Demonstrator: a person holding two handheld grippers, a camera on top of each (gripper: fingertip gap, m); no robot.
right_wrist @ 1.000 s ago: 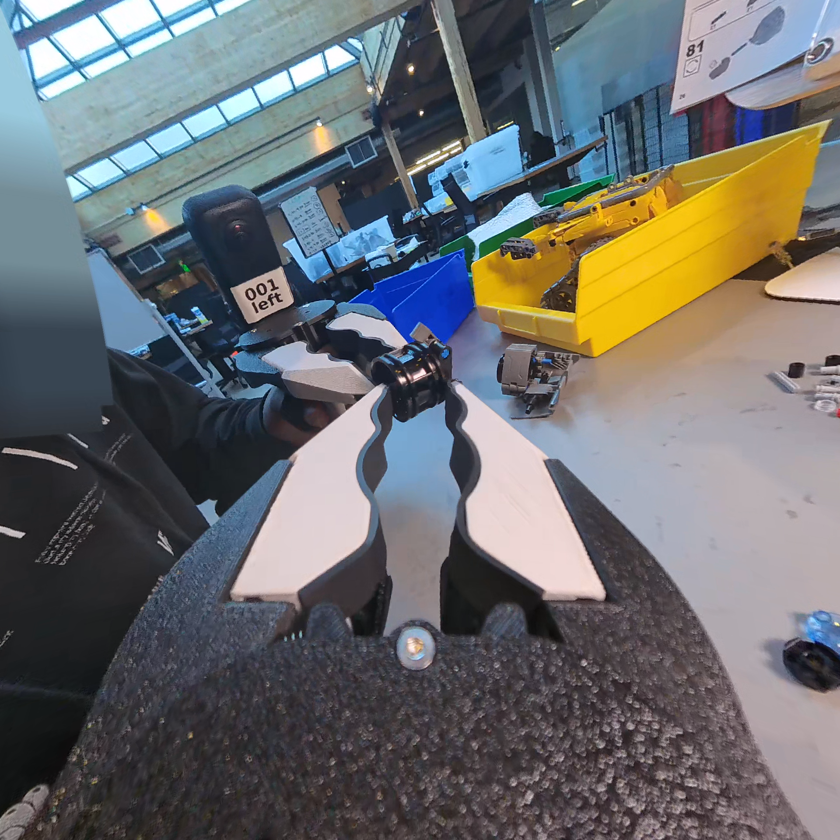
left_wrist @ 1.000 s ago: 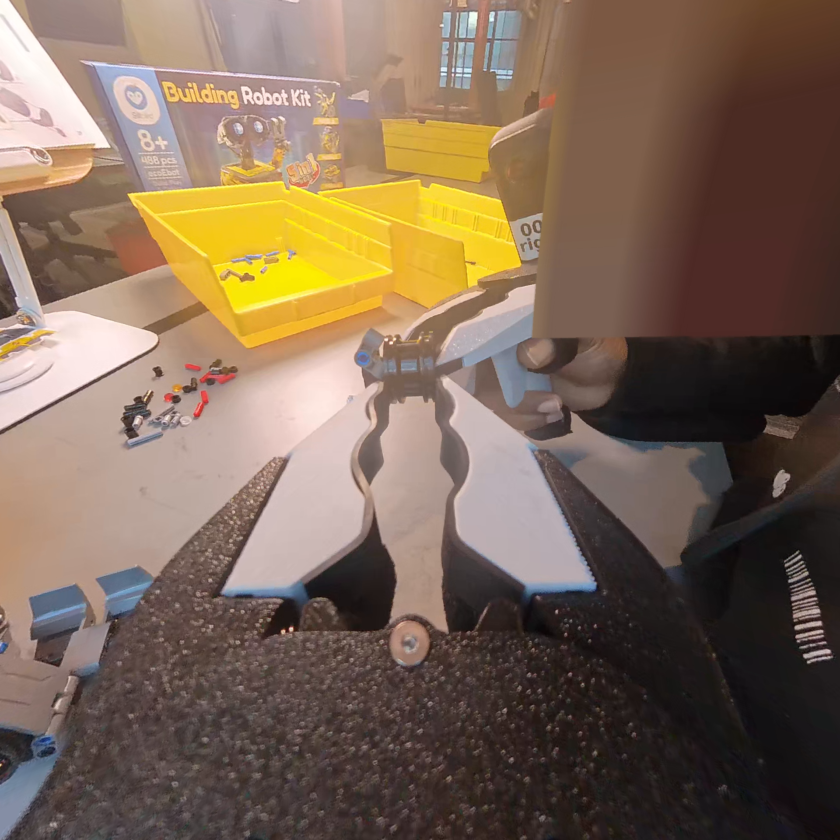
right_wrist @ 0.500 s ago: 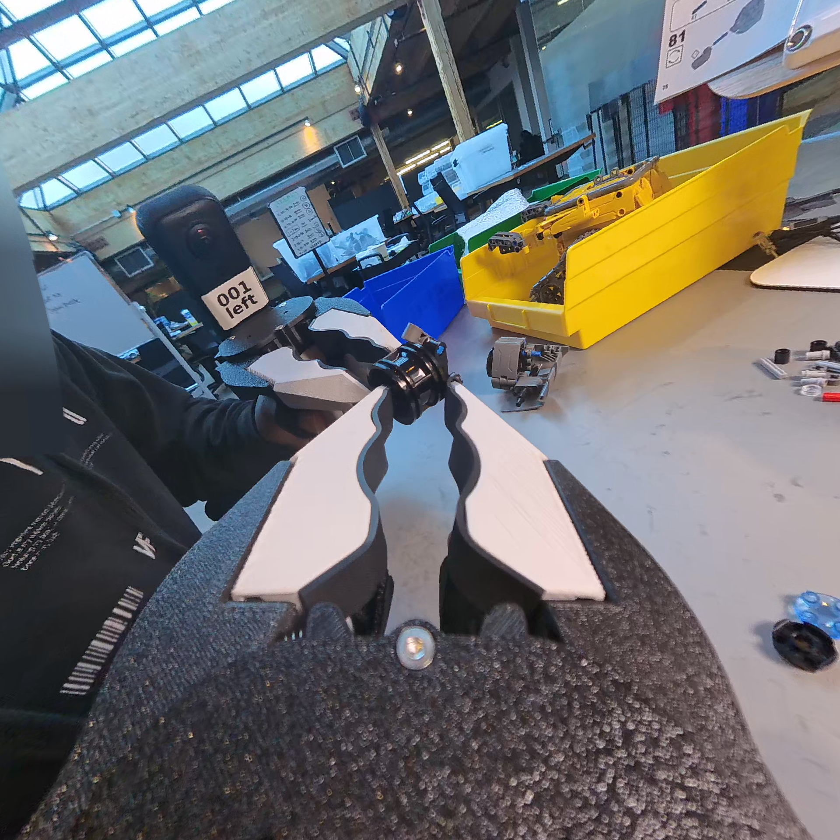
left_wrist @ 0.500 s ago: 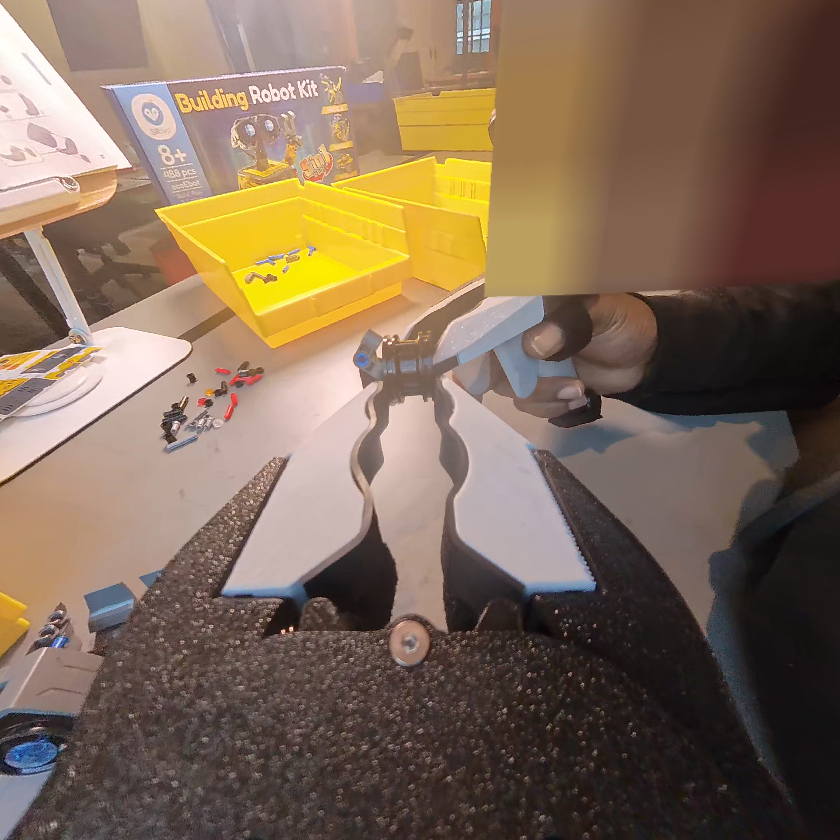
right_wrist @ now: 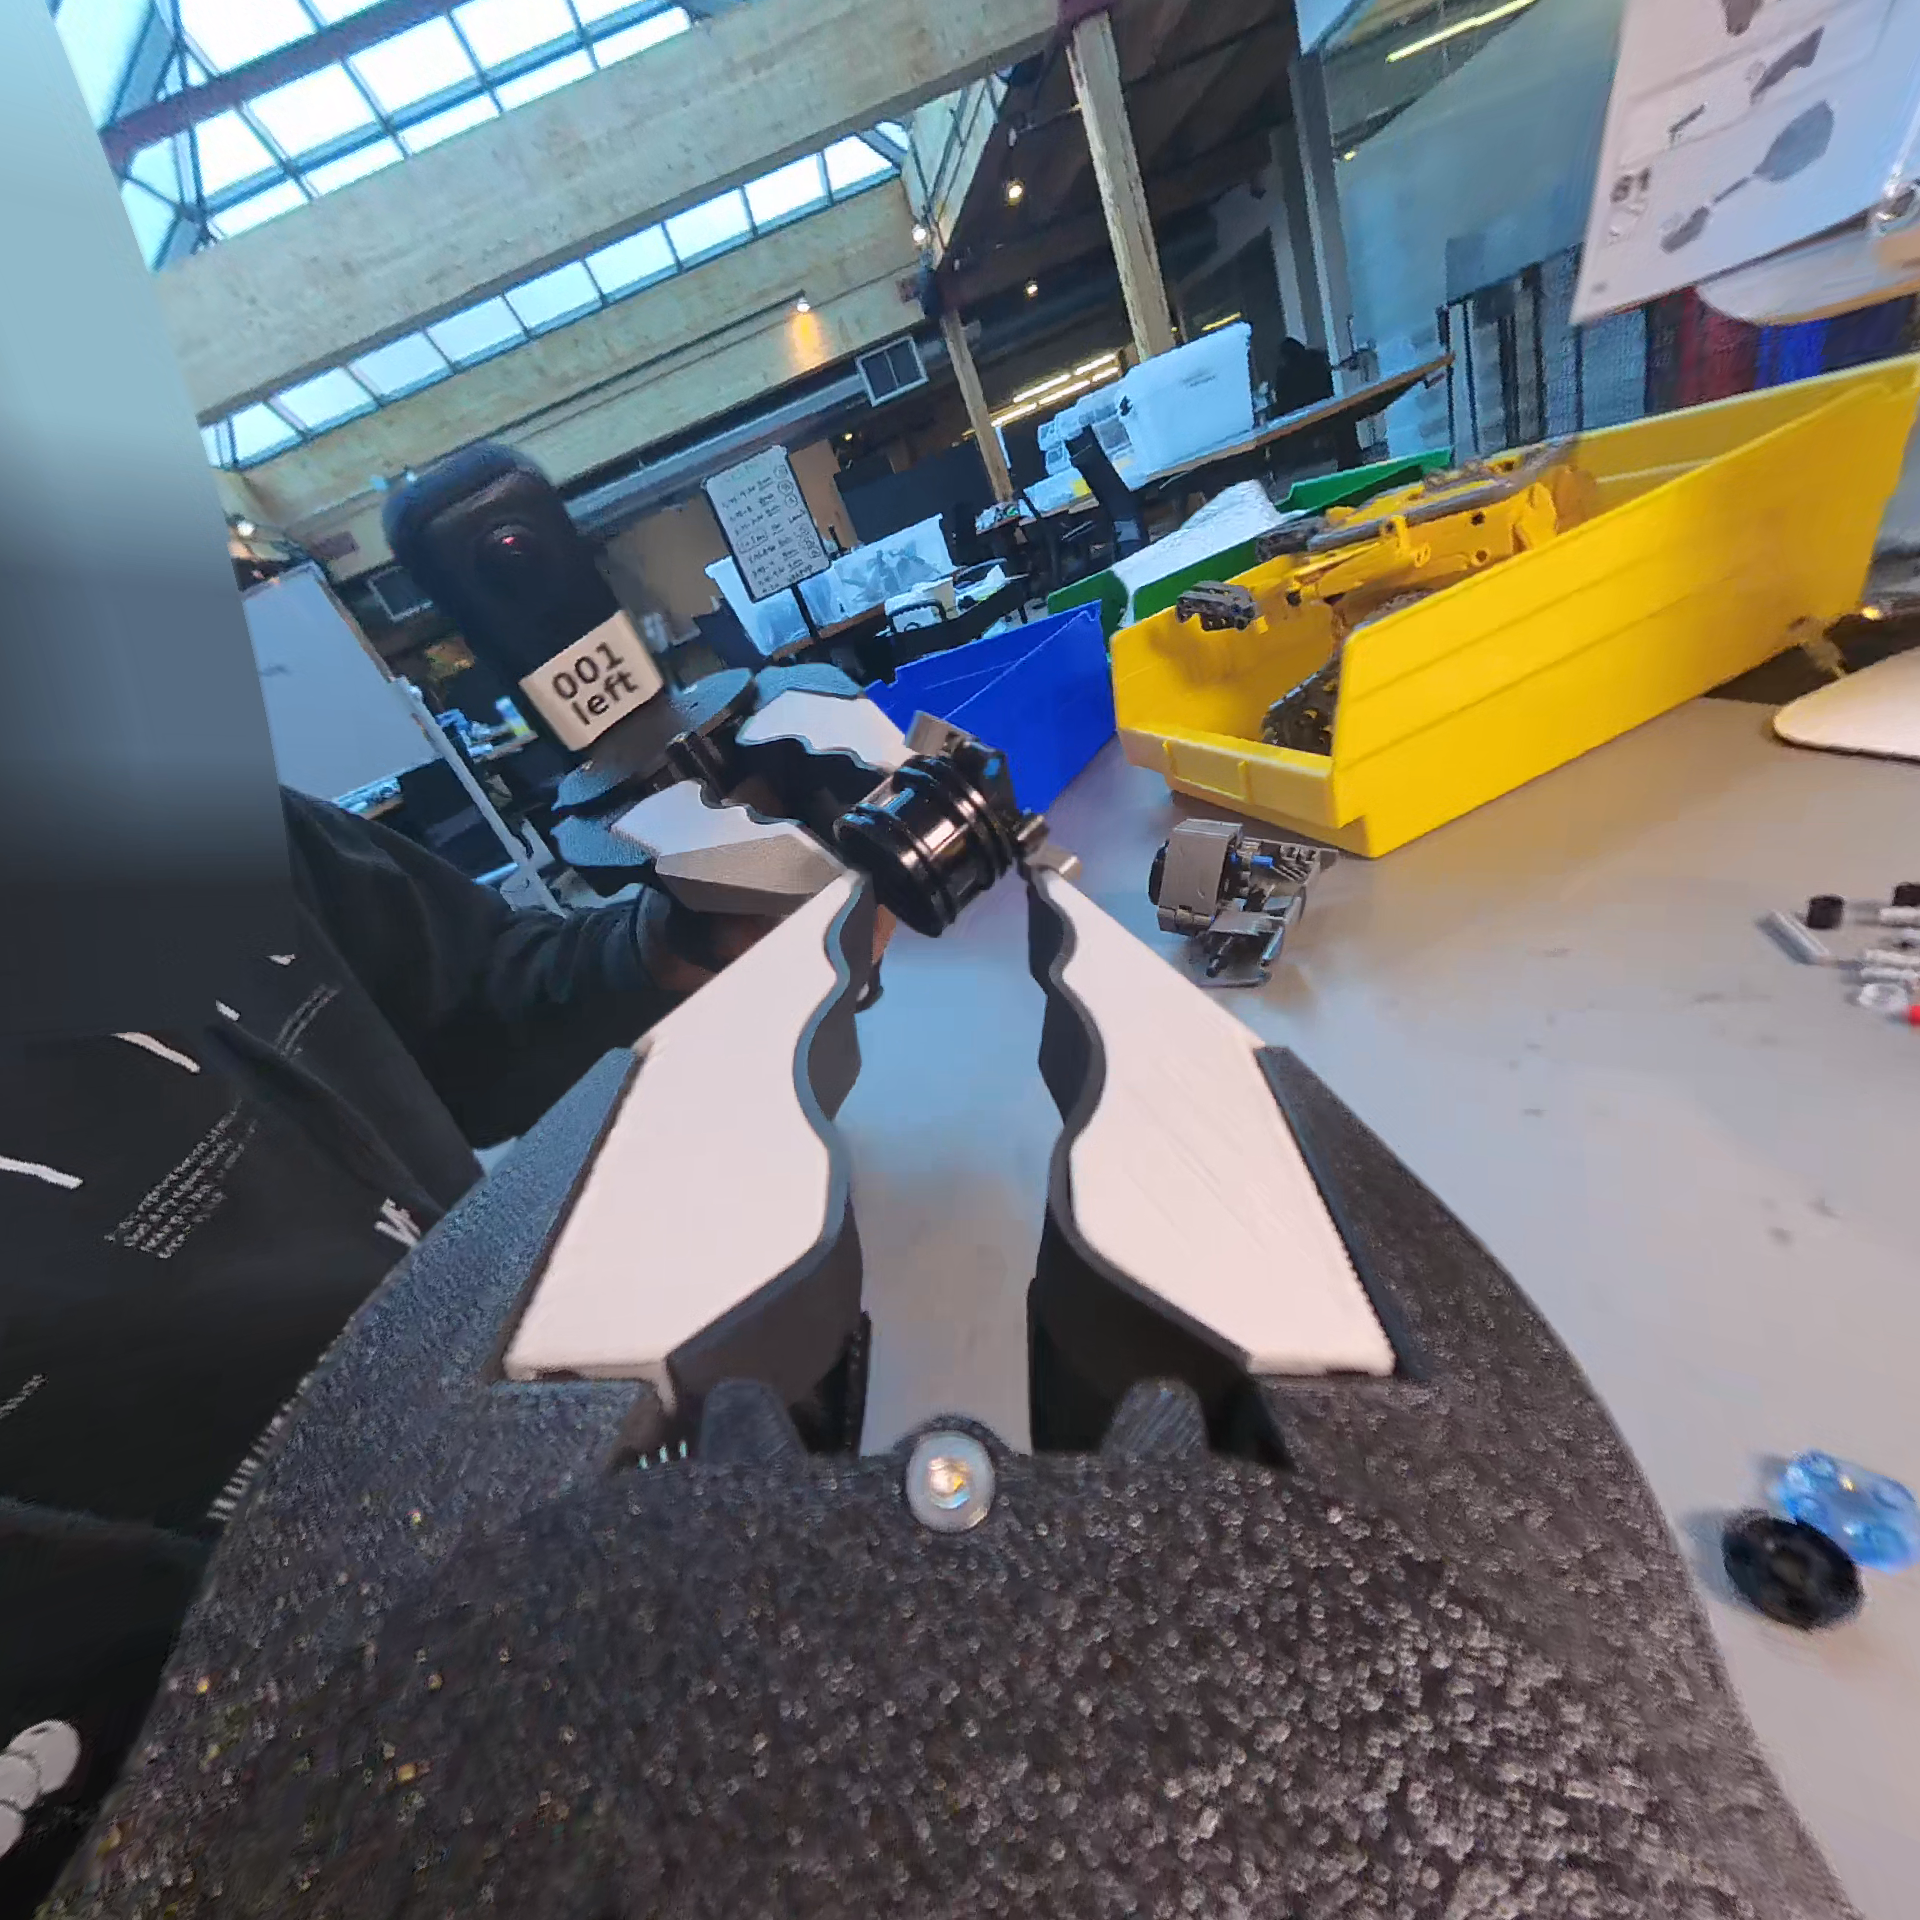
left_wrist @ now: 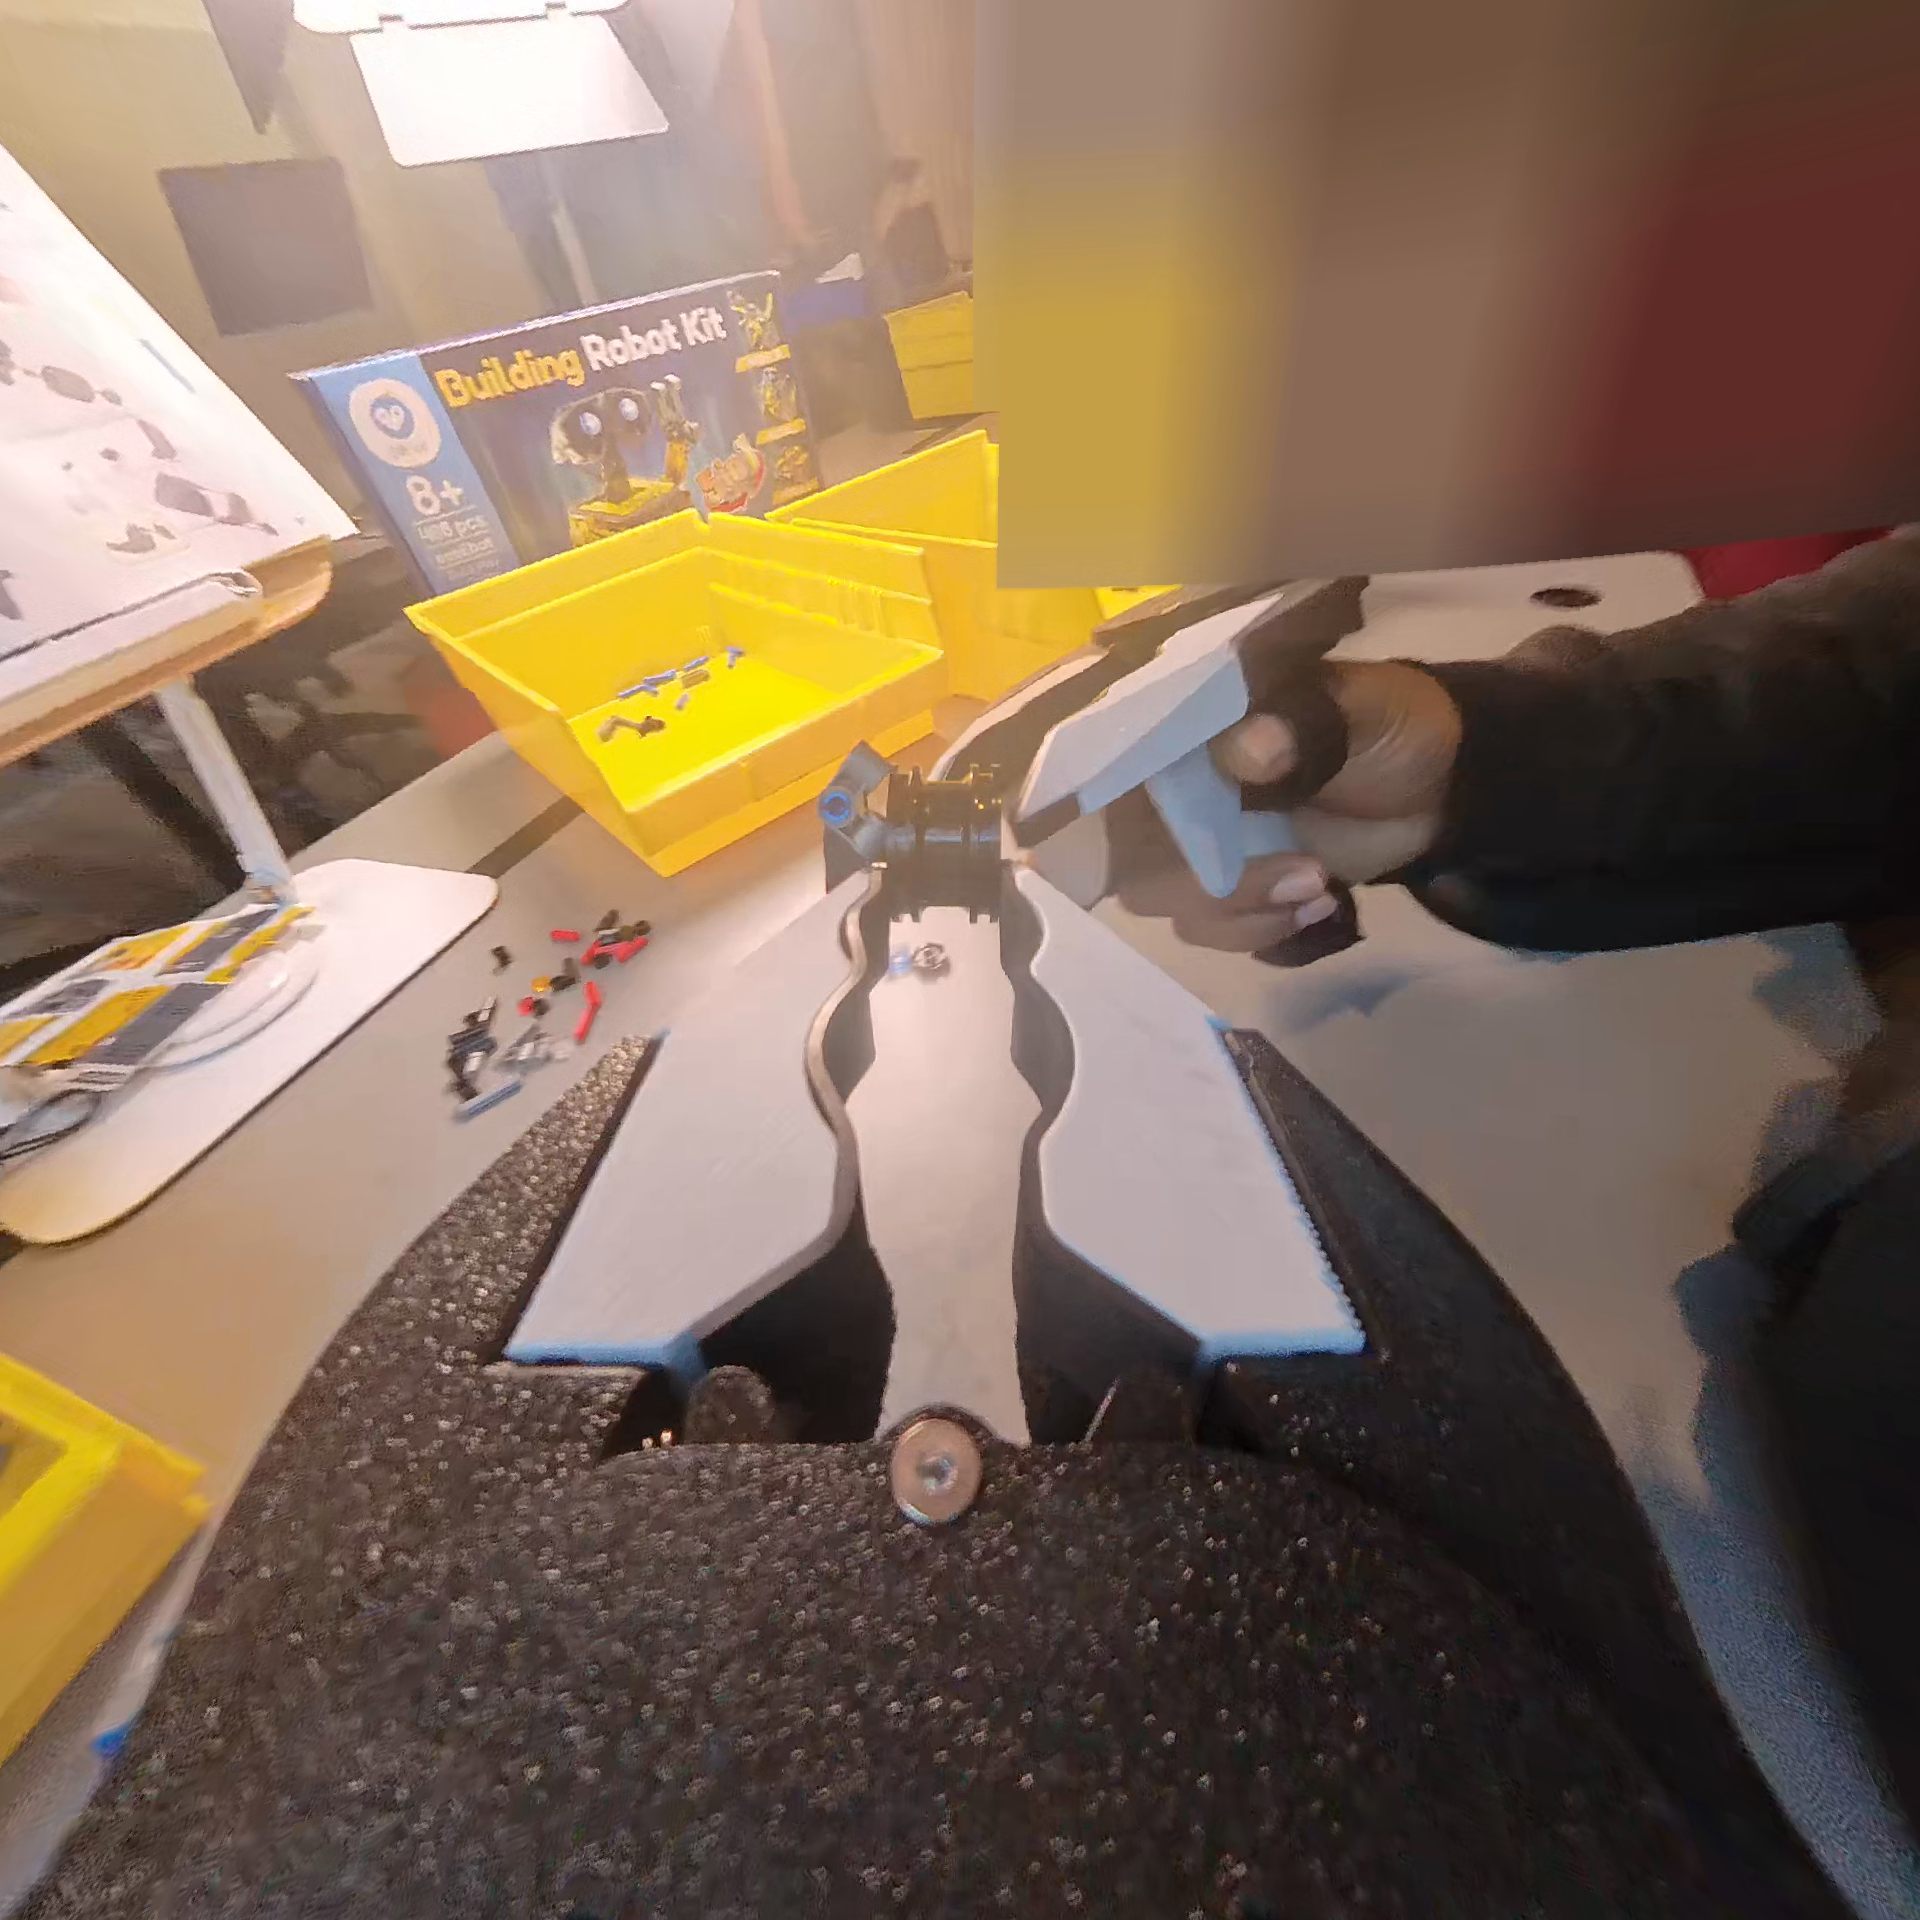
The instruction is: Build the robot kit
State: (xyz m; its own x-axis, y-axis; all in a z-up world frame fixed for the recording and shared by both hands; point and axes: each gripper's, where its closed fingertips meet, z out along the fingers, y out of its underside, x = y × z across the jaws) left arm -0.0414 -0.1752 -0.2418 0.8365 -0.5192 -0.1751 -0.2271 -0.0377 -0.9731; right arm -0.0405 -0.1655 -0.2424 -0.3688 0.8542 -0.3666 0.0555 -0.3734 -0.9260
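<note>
Left wrist view: camera close behind its own fingers, facing forward and slightly down across the table (left_wrist: 1455, 1143) toward yellow bins (left_wrist: 727, 727). Right wrist view: set likewise, facing the opposite gripper and the hall. Shared: the black wheel (left_wrist: 940, 831) (right_wrist: 935, 842) at both fingertips, seen from opposing sides.

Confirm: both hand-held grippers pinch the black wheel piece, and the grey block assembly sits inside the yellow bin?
Not quite. In the right wrist view the grey block assembly sits on the table, in front of the yellow bin. Both hand-held grippers do pinch the black wheel piece.
</note>
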